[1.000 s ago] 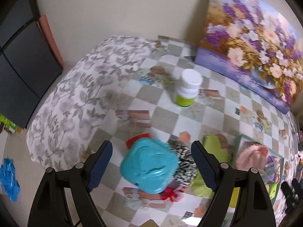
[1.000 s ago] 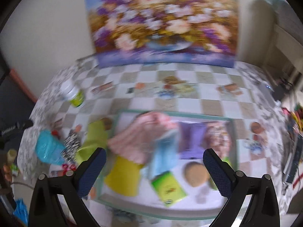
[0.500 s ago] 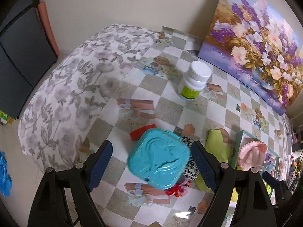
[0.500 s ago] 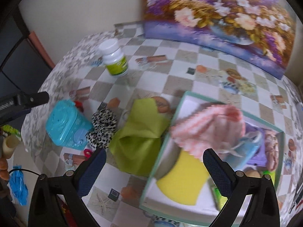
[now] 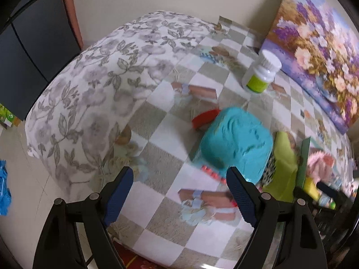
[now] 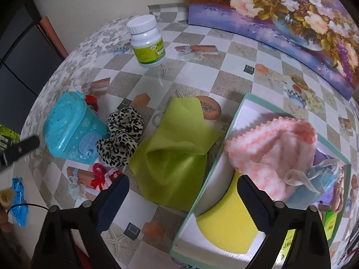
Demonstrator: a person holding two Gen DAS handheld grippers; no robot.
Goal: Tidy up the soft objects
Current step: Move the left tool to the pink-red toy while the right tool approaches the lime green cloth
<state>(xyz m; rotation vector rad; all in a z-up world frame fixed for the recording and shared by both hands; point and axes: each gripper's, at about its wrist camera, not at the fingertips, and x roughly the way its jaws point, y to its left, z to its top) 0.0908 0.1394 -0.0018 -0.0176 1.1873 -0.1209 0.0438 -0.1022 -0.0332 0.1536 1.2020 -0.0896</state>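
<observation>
Soft items, loose on the counter:
- Green cloth (image 6: 177, 154): crumpled, lying against the outer left wall of the box, partly over a printed oval on the counter covering.
- Leopard-print scrunchie (image 6: 122, 139): touching the cloth's left edge, and on its other side the teal container.
- Red and pink yarn piece (image 6: 102, 178): toward the counter's near edge, just in front of the scrunchie.

Soft items already in the box (image 6: 224, 132), a shallow teal-rimmed tray with a white inside, toward the counter's right end:
- Pink knitted piece (image 6: 273, 143): heaped on top.
- Yellow sponge (image 6: 226, 222): flat in the near corner.
- Light blue fabric with a pale strap (image 6: 318, 179): beside the pink piece. Further contents at the far end are too hidden to name.

Other items:
- Teal container (image 5: 235, 148): plastic, lidded, near the counter's left edge; a red object (image 5: 205, 117) lies just behind it.
- White bottle (image 6: 147, 41): green label, upright, toward the back left.
- Flower painting (image 6: 280, 11): leaning along the counter's back edge.

Grippers:
- Left gripper (image 5: 179, 192): fingers wide apart and empty, above the counter just left of the teal container.
- Right gripper (image 6: 184, 201): fingers closing but wide apart, nothing pressed between them; the green cloth's near edge and the box's left wall lie below the gap.
</observation>
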